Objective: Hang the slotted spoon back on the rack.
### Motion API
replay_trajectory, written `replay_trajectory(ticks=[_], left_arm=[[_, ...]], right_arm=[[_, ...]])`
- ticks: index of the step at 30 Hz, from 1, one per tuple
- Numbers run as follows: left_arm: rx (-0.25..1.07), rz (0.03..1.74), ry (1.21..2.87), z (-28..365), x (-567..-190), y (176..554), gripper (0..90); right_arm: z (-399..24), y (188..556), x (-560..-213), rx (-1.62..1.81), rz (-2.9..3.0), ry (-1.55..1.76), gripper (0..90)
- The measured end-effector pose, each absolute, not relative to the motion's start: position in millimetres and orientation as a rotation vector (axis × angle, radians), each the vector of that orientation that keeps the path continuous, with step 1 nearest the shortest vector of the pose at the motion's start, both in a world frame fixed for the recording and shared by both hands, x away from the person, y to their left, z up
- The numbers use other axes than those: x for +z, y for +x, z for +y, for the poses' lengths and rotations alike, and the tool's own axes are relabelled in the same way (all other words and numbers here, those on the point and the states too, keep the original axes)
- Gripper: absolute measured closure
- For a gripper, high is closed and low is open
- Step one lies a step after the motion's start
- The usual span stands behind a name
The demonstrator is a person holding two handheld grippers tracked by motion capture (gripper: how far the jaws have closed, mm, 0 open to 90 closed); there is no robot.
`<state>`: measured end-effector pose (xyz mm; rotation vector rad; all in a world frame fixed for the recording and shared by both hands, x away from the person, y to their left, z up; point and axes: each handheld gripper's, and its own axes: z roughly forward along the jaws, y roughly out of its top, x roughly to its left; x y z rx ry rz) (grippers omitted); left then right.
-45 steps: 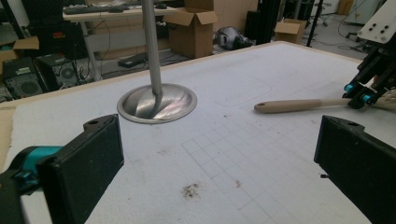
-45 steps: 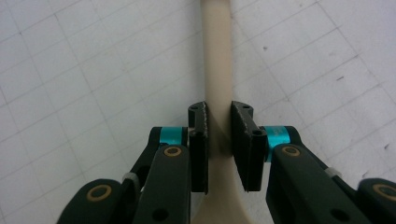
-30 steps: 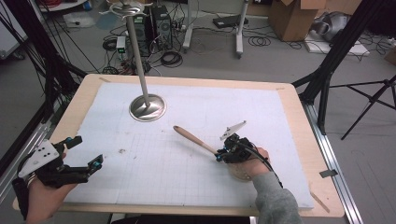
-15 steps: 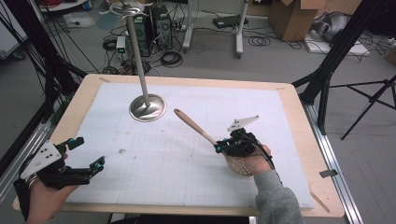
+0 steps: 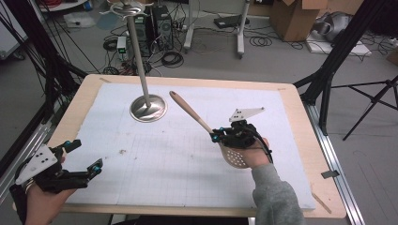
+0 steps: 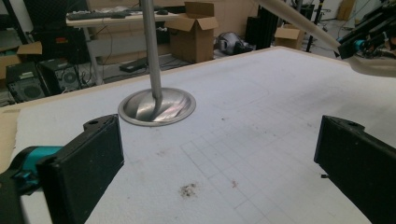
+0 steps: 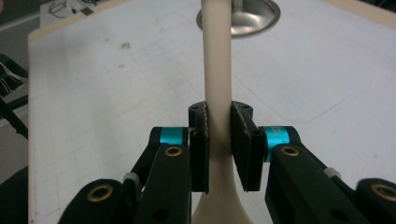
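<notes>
Clamped around the neck of a wooden slotted spoon (image 5: 197, 118), the right gripper (image 5: 217, 136) has its two black jaws pressed on the handle just above where it widens into the bowl. In the right gripper view the pale handle (image 7: 216, 70) runs straight up and away from between the pads. From above, the spoon tilts: its handle end points up and away from the gripper toward the far left, and its perforated bowl (image 5: 234, 157) lies under the person's right hand (image 5: 256, 154). The spoon is lifted clear of the white gridded mat (image 5: 178, 159).

Beyond the handle tip stands a metal stand (image 5: 148, 107), a round base with an upright pole, on the far part of the mat.

Well apart, at the near left corner of the wooden table (image 5: 87, 93), the left gripper (image 5: 83, 159) hangs with its jaws spread wide and nothing between them. Ahead of it on the mat is a small dark stain (image 6: 188, 189).
</notes>
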<state>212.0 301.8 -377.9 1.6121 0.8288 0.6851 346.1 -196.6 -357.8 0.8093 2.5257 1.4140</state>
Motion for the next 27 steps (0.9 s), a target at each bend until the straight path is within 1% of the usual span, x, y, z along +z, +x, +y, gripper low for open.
replay_trajectory(ticks=[27], left_arm=[[0.659, 0.833, 1.589, 306.0, -377.5, 208.4, 1.8]], right_arm=[[-172.7, 358.6, -303.8, 1.514, 2.454, 0.726, 78.3]])
